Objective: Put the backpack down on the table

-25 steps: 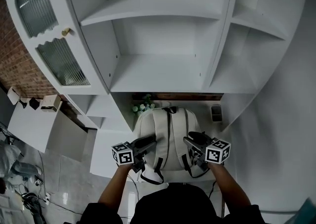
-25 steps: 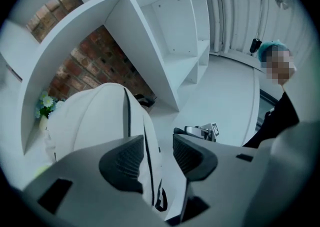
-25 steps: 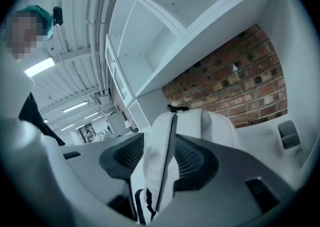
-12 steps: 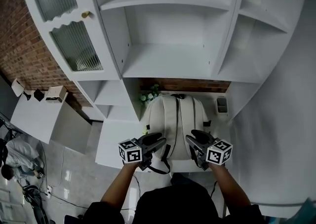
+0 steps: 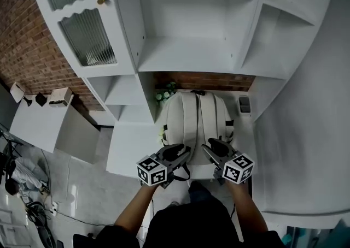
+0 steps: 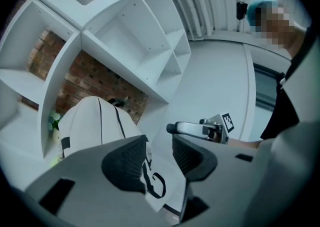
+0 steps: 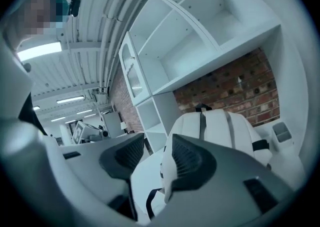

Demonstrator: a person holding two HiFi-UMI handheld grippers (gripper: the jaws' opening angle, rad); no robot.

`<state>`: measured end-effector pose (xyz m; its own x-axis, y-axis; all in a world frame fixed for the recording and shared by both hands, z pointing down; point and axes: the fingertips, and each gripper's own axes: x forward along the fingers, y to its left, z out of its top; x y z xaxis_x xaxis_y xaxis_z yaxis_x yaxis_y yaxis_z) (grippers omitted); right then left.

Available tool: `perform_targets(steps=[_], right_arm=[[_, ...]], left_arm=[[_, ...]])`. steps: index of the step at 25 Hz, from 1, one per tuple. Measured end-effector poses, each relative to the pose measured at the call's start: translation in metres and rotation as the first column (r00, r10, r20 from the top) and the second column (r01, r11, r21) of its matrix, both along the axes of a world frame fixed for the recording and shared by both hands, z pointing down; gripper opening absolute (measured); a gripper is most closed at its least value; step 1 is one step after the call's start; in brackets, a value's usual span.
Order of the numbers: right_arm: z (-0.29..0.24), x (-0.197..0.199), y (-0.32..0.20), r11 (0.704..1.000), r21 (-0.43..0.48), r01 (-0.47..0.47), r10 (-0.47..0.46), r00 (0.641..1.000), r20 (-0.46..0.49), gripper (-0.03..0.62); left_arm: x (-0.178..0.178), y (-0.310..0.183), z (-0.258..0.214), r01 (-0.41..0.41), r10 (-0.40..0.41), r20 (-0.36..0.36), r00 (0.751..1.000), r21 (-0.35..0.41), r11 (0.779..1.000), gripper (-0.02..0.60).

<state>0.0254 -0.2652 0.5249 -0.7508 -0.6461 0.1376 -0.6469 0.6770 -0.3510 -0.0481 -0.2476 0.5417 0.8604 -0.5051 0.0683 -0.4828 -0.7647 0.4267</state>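
The white backpack lies on the white table, straps up, its top handle toward the brick wall. My left gripper and right gripper hover side by side at its near end, both open and holding nothing. In the left gripper view, the backpack lies beyond the jaws, and a black strap loop shows through the gap of the left gripper. The right gripper view shows the backpack just past the right gripper, apart from it.
A small plant with white flowers stands left of the backpack's top, and a small grey container to its right. White shelves rise above the table. A ribbed-glass cabinet door is at left, and a side table lower left.
Both grippers have drawn back from over the backpack's lower part to its near edge. The backpack stays lying on the table. The head view has shifted.
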Motion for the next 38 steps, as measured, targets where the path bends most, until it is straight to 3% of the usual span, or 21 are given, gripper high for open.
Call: perform_targets(steps=[5,8,11,14,20,27,34,38], right_arm=[[-0.008,0.002,0.026,0.999,0.005,-0.051,0.051,0.998,0.026,0.187],[-0.002,-0.001,0.049,0.998,-0.017,-0.061,0.061,0.998,0.026,0.187],[0.005,-0.007,0.071,0.995,-0.053,-0.083,0.086,0.995,0.047,0.181],[0.013,-0.021,0.091,0.994,-0.067,-0.086,0.088,0.995,0.037,0.176],[-0.004,-0.024,0.106,0.988,0.054,-0.143,0.144,0.99,-0.004,0.126],[-0.007,-0.025,0.118,0.985,0.057,-0.162,0.162,0.987,-0.003,0.096],[-0.01,-0.03,0.142,0.977,0.058,-0.203,0.199,0.978,0.068,0.054],[-0.013,-0.02,0.157,0.971,0.102,-0.218,0.216,0.976,0.028,0.041]], left_arm=[[0.004,0.032,-0.023,-0.005,0.005,-0.103,0.995,0.002,1.0,0.152],[-0.004,0.046,-0.029,0.049,-0.047,-0.073,0.996,0.029,0.998,0.062],[-0.013,0.057,-0.03,0.14,-0.139,-0.042,0.989,0.043,0.989,0.029],[-0.015,0.074,-0.029,0.168,-0.166,-0.043,0.985,0.04,0.985,0.018],[-0.013,0.1,-0.012,0.194,-0.194,-0.027,0.981,0.002,0.981,0.017],[-0.021,0.112,-0.01,0.276,-0.275,-0.064,0.959,0.013,0.961,0.017],[-0.018,0.128,-0.003,0.355,-0.355,0.015,0.935,-0.019,0.935,0.017],[-0.012,0.135,-0.011,0.441,-0.443,0.09,0.892,0.045,0.896,0.017]])
